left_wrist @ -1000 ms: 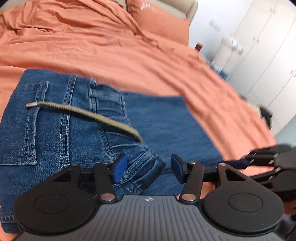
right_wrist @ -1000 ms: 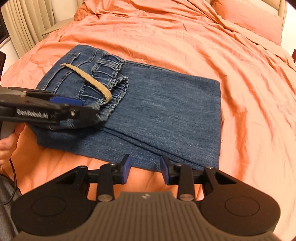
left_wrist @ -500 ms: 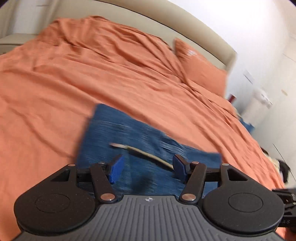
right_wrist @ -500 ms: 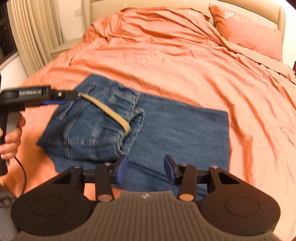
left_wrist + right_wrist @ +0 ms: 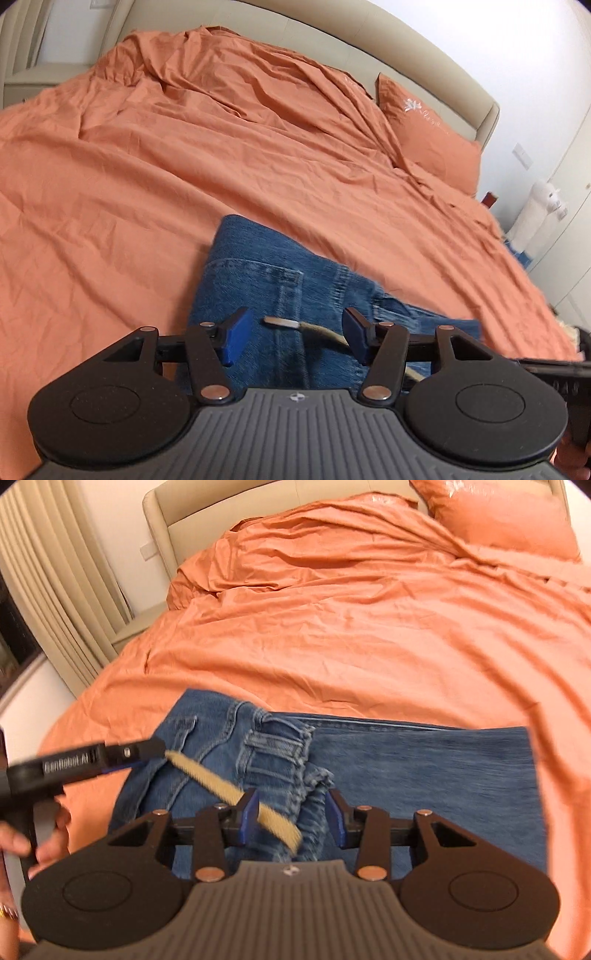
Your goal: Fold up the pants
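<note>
Folded blue denim pants (image 5: 406, 771) lie on the near part of the bed's orange sheet (image 5: 369, 627), waistband end folded over the legs on the left, tan drawstring (image 5: 236, 797) trailing across the top fold. Left gripper (image 5: 295, 338) hovers over the waistband end, jaws released and wide, having just closed a little; only the drawstring's metal tip (image 5: 282, 323) and denim show between the pads, nothing pinched. In the right wrist view the left gripper (image 5: 147, 753) comes in from the left edge, held by a hand (image 5: 37, 842). Right gripper (image 5: 291, 821) sits above the frayed fold edge, jaws released, part open, nothing clamped; the drawstring passes in front of its left pad. Orange pillow (image 5: 428, 136) lies against the beige headboard (image 5: 369, 48); curtains (image 5: 55, 572) hang far left.
</note>
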{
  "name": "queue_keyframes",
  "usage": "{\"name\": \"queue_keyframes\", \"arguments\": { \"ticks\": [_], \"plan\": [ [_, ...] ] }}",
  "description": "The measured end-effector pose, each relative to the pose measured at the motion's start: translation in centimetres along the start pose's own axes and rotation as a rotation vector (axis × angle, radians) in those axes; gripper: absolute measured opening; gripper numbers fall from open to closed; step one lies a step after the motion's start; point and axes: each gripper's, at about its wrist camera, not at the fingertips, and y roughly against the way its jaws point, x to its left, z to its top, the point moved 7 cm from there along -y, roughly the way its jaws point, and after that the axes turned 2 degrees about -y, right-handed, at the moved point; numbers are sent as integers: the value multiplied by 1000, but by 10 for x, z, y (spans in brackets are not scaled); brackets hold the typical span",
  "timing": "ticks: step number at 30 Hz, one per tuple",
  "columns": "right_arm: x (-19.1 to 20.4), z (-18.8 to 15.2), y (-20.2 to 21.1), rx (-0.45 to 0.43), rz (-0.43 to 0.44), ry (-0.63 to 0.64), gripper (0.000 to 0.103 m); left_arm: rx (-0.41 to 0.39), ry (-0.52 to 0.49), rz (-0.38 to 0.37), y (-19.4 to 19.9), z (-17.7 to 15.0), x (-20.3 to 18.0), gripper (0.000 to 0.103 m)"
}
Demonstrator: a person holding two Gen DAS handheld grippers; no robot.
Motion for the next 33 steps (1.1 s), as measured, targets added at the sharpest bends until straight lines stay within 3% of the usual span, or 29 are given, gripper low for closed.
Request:
{"name": "queue_keyframes", "arguments": {
  "ticks": [5,10,13,15,20,23,27,30,33],
  "plan": [
    [-9,12,-36,-20,83,-128,38,-27,13,0,-5,5,4,65],
    [-22,31,-74,-7,172,-206,46,-60,61,-38,-9,12,10,65],
    [-25,29,-90,28,210,-259,31,-73,82,-46,-10,14,15,65],
    [-21,29,-81,1,243,-249,13,-92,86,-36,-8,15,18,59],
    [-7,31,-24,-45,374,-295,9,-123,90,-112,3,21,10,54],
    [-12,19,-11,-41,355,-346,9,-87,67,-77,0,17,7,53],
    [-30,-5,-38,24,265,-415,9,-8,53,-16,-15,5,10,47],
    [-35,-12,-53,23,188,-386,10,23,41,5,-23,0,12,47],
    [-34,-11,-60,27,165,-388,24,38,43,16,-27,-2,14,47]
  ]
}}
